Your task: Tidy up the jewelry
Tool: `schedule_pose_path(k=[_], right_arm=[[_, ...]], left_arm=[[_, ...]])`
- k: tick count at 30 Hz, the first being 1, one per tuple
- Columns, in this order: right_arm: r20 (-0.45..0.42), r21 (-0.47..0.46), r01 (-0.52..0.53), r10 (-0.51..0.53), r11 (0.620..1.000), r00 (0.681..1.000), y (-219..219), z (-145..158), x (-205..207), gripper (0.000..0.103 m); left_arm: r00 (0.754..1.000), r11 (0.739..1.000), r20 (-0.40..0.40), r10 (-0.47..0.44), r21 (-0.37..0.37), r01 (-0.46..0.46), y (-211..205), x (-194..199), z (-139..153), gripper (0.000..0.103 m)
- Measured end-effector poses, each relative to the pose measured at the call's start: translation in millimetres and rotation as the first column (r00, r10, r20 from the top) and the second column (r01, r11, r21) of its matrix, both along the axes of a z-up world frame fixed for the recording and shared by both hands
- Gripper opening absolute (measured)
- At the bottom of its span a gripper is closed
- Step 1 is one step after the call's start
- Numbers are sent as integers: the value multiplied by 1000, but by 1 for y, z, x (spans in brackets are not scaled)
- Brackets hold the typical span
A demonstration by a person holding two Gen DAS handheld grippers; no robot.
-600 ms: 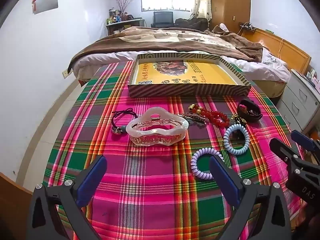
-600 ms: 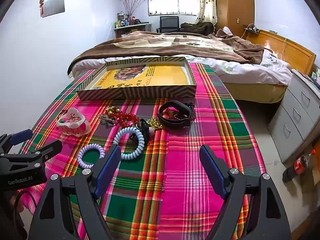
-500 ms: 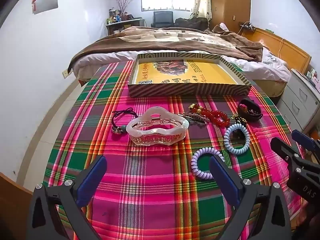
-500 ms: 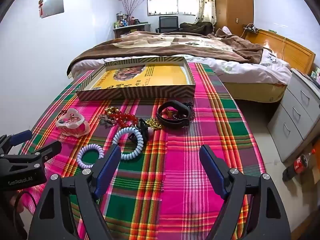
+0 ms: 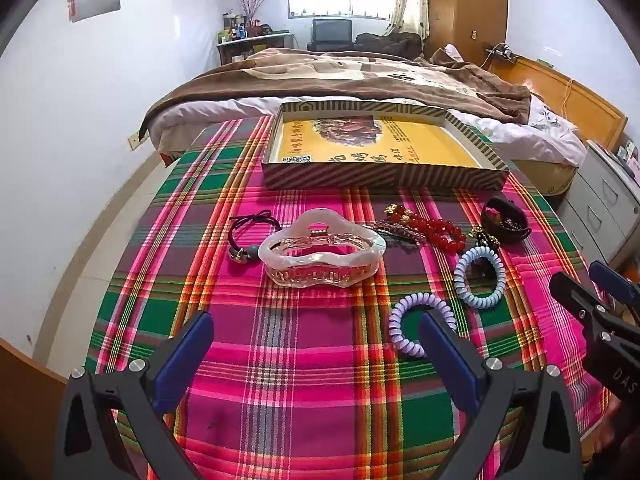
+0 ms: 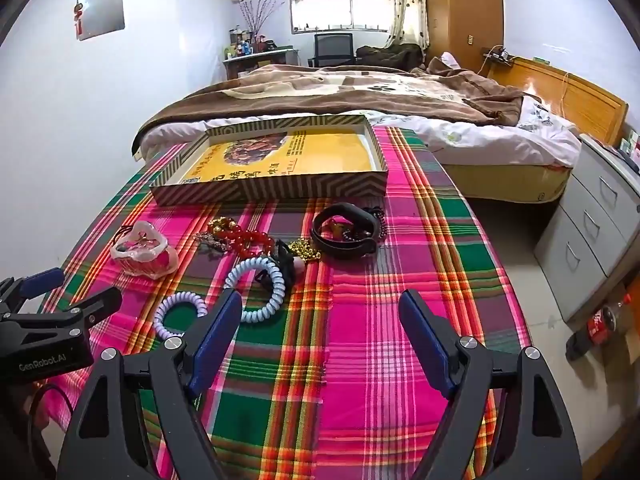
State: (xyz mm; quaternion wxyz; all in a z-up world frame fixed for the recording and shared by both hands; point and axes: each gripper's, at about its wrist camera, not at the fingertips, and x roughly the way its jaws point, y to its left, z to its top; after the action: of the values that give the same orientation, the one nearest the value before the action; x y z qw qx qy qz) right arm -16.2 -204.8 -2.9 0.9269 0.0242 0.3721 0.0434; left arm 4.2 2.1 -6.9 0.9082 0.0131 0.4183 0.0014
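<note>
Jewelry lies in a row on the plaid tablecloth (image 5: 312, 360): a black hair tie (image 5: 246, 232), a big translucent pink hair claw (image 5: 320, 254), a red bead bracelet (image 5: 436, 228), a light blue spiral tie (image 5: 480, 276), a lilac spiral tie (image 5: 404, 328) and a black band (image 5: 505, 220). A striped box with a yellow floor (image 5: 380, 148) stands behind them. My left gripper (image 5: 316, 344) is open and empty, short of the claw. My right gripper (image 6: 320, 320) is open and empty, near the blue spiral tie (image 6: 260, 292) and black band (image 6: 344, 230).
A bed with a brown blanket (image 5: 360, 76) lies beyond the table. Grey drawers (image 6: 588, 232) and a cola bottle (image 6: 600, 324) on the floor are to the right. The table's left edge drops to the floor by the white wall (image 5: 60, 140).
Both grippers have shifted very slightly; the right one has edged a little forward. Nothing on the table has moved.
</note>
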Motion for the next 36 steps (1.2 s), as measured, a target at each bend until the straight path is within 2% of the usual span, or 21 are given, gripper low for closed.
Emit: schedule_pose_path(k=[11, 18, 36], right_arm=[[-3, 2, 7, -7, 1000, 1000, 3, 0, 0, 81], [0, 5, 1, -1, 1000, 1000, 5, 1, 0, 81], [2, 7, 2, -2, 1000, 1000, 7, 1, 0, 81]], left_arm=[[1000, 1000, 19, -3, -12, 4, 1, -3, 5, 103], [999, 1000, 51, 2, 13, -3, 1, -7, 13, 103], [999, 1000, 49, 5, 12, -6, 2, -7, 16, 103]])
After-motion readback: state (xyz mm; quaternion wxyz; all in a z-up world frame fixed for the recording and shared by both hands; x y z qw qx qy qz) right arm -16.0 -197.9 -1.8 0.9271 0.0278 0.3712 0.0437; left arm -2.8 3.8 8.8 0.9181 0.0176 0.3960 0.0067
